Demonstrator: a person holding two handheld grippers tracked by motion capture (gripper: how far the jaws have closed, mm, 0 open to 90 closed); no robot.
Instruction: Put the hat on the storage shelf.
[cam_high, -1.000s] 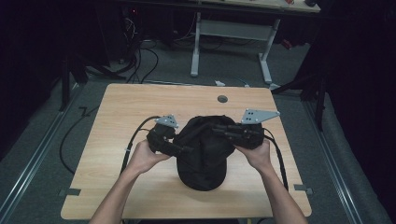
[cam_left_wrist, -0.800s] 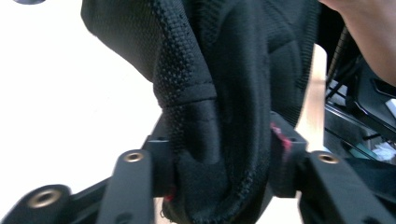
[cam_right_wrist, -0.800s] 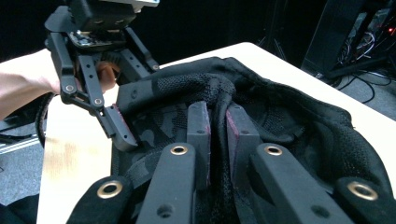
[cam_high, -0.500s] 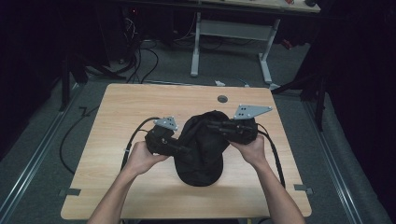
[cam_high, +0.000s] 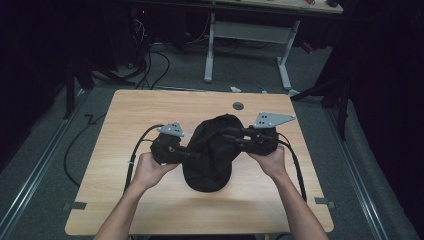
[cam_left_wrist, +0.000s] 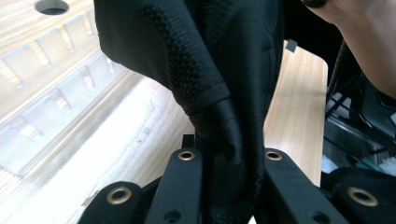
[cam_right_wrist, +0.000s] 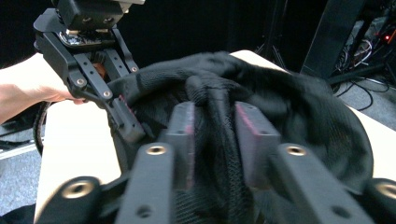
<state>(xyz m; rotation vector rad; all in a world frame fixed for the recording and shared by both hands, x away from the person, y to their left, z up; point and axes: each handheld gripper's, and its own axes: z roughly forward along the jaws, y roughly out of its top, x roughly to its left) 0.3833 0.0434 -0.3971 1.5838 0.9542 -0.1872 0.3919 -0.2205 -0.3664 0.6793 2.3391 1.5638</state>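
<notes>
My left gripper (cam_left_wrist: 224, 158) pinches a fold of the black cap (cam_high: 212, 152); my right gripper (cam_right_wrist: 215, 135) has just been opening, fabric loose between its jaws.

In the right gripper view, the right tool (cam_right_wrist: 212, 135) has a raised fold of the black cap (cam_right_wrist: 299, 107) between its jaws, which have just been opening. At upper left the left tool (cam_right_wrist: 122, 112), held by a hand (cam_right_wrist: 28, 88), grips the cap's edge over the pale worktop (cam_right_wrist: 70, 135)
</notes>
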